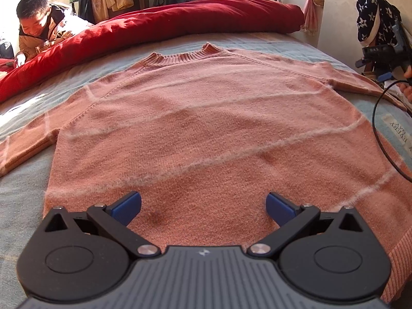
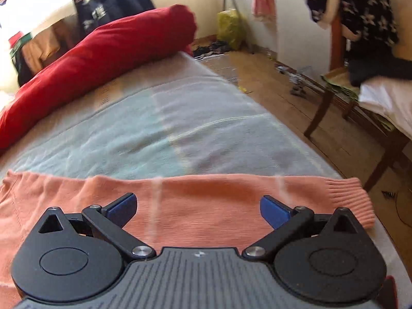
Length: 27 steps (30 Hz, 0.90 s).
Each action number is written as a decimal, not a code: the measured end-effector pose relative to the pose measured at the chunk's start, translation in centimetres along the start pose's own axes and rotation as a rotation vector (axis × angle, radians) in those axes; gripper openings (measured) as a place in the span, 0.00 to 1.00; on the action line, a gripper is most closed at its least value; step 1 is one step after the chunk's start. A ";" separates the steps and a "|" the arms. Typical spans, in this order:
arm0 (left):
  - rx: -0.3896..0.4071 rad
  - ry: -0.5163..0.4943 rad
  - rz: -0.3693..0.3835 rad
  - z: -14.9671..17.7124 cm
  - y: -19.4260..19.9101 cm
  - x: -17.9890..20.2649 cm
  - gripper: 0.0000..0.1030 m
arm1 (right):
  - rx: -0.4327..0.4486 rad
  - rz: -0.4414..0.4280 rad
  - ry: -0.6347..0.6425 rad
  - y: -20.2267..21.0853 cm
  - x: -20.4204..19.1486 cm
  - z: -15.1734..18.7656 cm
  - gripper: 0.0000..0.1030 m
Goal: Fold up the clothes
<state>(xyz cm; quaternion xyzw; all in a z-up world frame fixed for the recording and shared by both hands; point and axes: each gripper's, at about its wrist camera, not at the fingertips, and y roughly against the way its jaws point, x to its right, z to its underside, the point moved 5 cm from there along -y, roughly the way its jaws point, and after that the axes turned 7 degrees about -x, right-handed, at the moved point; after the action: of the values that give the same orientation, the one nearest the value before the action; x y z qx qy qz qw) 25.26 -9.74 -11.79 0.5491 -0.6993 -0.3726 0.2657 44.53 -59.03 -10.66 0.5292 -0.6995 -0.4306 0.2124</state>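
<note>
A salmon-pink knitted sweater with thin pale stripes lies flat on the bed, collar at the far side, both sleeves spread out. My left gripper hovers open over its lower body near the hem, nothing between the blue pads. In the right wrist view the sweater's right sleeve stretches across the bed, its ribbed cuff near the bed's right edge. My right gripper hangs open just above that sleeve. The other gripper shows at the far right of the left wrist view, held in a hand.
A red duvet is rolled along the far side of the pale blue bed sheet. A person leans on it at the far left. A black cable crosses the sweater's right edge. Wooden floor and a chair lie right of the bed.
</note>
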 end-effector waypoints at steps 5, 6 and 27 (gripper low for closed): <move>-0.004 0.008 0.011 0.2 0.0 -0.1 0.99 | -0.066 0.114 0.081 -4.9 -4.5 -0.2 1.00; -0.003 0.002 0.014 0.2 0.0 0.0 0.99 | -0.045 0.139 0.085 -5.6 -4.4 -0.6 1.00; 0.006 0.031 0.052 1.3 -0.1 -1.3 1.00 | -0.037 0.078 0.018 -6.1 -5.7 -4.2 1.00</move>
<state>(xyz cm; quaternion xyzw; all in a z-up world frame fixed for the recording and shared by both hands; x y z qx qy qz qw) 24.60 -8.23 -12.59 0.5374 -0.7102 -0.3550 0.2843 53.12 -55.80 -12.53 0.5014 -0.7097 -0.4300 0.2450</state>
